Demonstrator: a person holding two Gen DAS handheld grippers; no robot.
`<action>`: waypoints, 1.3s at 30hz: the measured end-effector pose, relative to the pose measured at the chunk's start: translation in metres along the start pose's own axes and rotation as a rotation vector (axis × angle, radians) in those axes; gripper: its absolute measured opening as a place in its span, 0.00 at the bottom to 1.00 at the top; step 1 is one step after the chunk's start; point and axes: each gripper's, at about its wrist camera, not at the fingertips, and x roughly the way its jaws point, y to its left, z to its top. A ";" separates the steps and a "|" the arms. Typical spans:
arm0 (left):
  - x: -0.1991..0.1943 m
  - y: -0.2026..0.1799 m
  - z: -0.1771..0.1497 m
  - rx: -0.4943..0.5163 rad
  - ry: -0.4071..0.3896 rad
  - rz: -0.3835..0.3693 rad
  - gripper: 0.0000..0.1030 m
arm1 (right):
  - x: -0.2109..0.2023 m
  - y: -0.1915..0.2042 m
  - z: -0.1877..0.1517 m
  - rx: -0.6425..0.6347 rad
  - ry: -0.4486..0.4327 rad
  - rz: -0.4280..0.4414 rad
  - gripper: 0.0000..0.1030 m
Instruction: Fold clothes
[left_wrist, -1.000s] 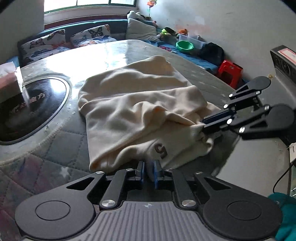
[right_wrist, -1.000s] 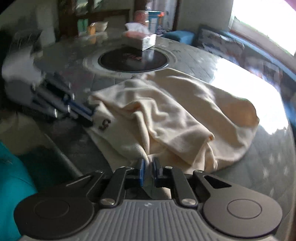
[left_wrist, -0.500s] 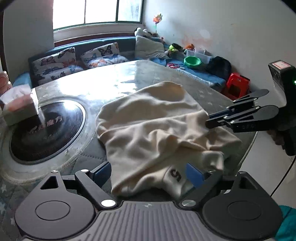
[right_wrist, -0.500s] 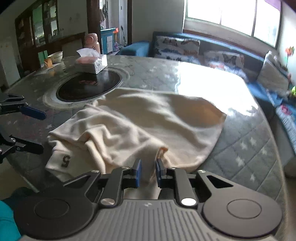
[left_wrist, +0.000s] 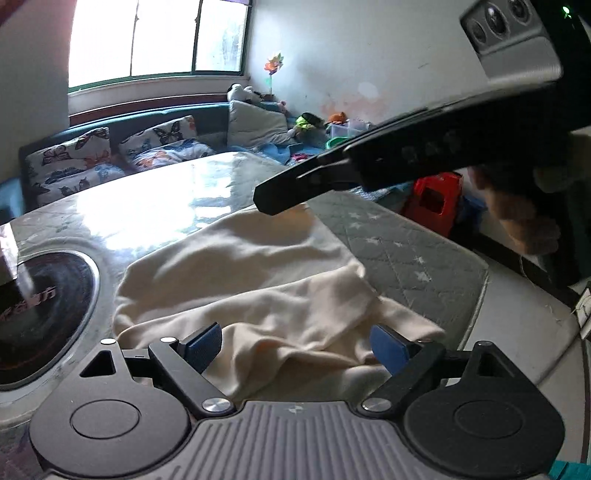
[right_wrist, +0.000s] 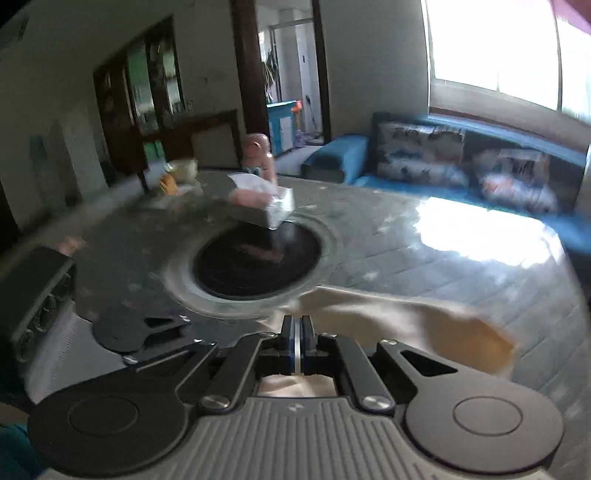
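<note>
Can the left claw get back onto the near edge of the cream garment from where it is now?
Probably yes. The left claw is open, with nothing pinched, and the cream garment lies rumpled on the table just ahead of its fingertips. The right claw crosses higher up, not in the way.

Cream garment, grey star-quilted table cover, butterfly-print cushions, blue sofa, red stool

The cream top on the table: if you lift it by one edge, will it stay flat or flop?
Probably floppy: the cream top lies in soft folds. Pinched in the shut right gripper, it drapes away loosely, so it likely sags. The table cover shines, so it may slide easily.
</note>
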 end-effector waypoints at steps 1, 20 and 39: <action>0.001 0.000 0.000 0.007 0.006 -0.006 0.85 | 0.001 -0.002 -0.001 -0.007 0.015 -0.023 0.06; 0.029 -0.020 0.002 0.093 0.035 -0.012 0.73 | 0.018 -0.027 -0.050 0.058 0.157 -0.113 0.06; -0.020 0.072 0.007 -0.122 -0.094 0.191 0.07 | -0.002 -0.012 0.005 0.172 -0.059 0.173 0.14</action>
